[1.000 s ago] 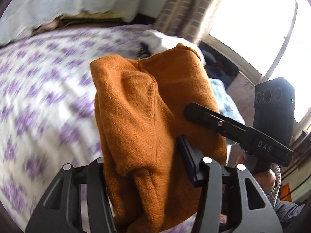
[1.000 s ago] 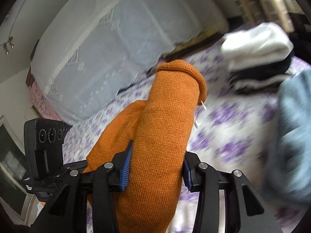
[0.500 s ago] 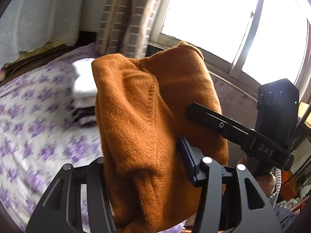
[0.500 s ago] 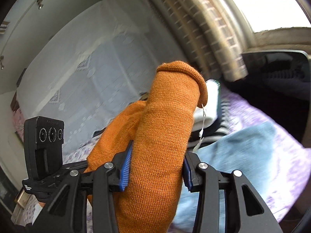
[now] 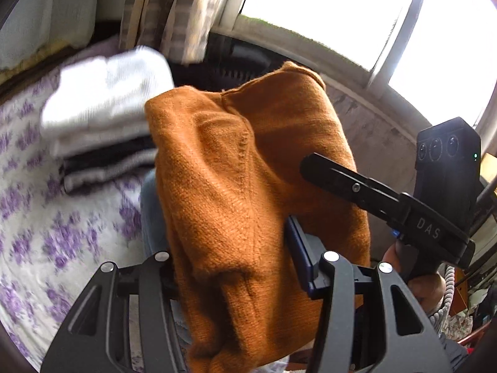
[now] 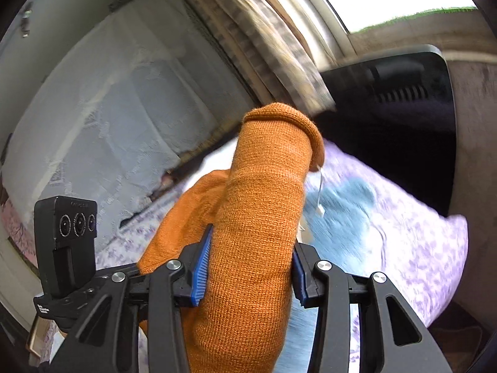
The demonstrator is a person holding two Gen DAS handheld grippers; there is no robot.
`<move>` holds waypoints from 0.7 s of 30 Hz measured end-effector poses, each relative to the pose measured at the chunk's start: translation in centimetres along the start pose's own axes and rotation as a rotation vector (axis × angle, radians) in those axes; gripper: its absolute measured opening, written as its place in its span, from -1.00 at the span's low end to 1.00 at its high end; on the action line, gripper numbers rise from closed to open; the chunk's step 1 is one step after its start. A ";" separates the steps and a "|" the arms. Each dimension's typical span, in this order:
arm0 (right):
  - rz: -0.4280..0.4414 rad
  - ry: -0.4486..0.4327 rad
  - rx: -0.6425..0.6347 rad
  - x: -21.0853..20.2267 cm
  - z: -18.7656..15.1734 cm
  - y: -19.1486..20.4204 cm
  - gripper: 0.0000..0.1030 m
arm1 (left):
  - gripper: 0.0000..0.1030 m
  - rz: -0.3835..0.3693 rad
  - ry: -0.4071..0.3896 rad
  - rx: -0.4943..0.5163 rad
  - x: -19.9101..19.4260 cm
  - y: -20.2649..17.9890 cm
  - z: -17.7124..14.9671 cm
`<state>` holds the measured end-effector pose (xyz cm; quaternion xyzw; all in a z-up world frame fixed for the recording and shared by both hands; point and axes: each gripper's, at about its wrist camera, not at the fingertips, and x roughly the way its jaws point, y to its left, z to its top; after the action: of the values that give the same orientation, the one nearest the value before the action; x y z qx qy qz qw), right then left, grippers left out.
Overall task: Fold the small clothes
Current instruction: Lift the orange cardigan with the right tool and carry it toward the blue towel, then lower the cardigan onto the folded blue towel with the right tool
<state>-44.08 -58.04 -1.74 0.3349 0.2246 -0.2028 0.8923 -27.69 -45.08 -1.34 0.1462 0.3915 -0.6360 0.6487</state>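
A folded orange knit sweater (image 5: 242, 186) fills the middle of the left wrist view, held off the bed. My left gripper (image 5: 236, 273) is shut on its near edge. My right gripper (image 6: 248, 273) is shut on the other side of the same sweater (image 6: 261, 223), which stands up as a thick roll between its blue pads (image 6: 200, 267). The right gripper also shows in the left wrist view (image 5: 357, 186), pressed into the sweater's right side. The left gripper's body shows in the right wrist view (image 6: 66, 242) at lower left.
A stack of folded clothes (image 5: 102, 115), white on top with dark and striped layers below, lies on the purple-flowered bedsheet (image 5: 46, 233). A light blue garment (image 6: 344, 211) lies on the bed under the sweater. A dark object (image 6: 403, 105), a curtain and a bright window stand behind.
Both grippers have swung the held sweater toward the window end of the bed. The folded stack and the blue garment now lie close beneath it. The grips are unchanged.
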 end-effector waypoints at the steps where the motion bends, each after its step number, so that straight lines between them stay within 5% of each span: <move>1: -0.013 0.019 0.021 0.7 -0.3 -1.0 -0.14 | 0.12 0.001 0.016 -0.016 0.8 0.6 -0.5; 7: 0.069 0.019 0.113 2.9 -2.2 -5.1 0.04 | 0.90 -0.020 0.019 -0.140 3.3 4.9 -3.2; 12: 0.054 0.012 0.088 3.0 -2.4 -4.5 0.07 | 0.92 -0.075 0.025 -0.194 3.3 6.2 -4.2; 21: 0.021 0.021 0.087 2.6 -1.7 -3.9 0.11 | 0.92 0.107 -0.047 -0.094 0.4 4.2 -4.4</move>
<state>-44.39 -60.16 -6.30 0.3778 0.2212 -0.1993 0.8767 -25.19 -41.69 -5.76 0.1212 0.3972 -0.5846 0.6970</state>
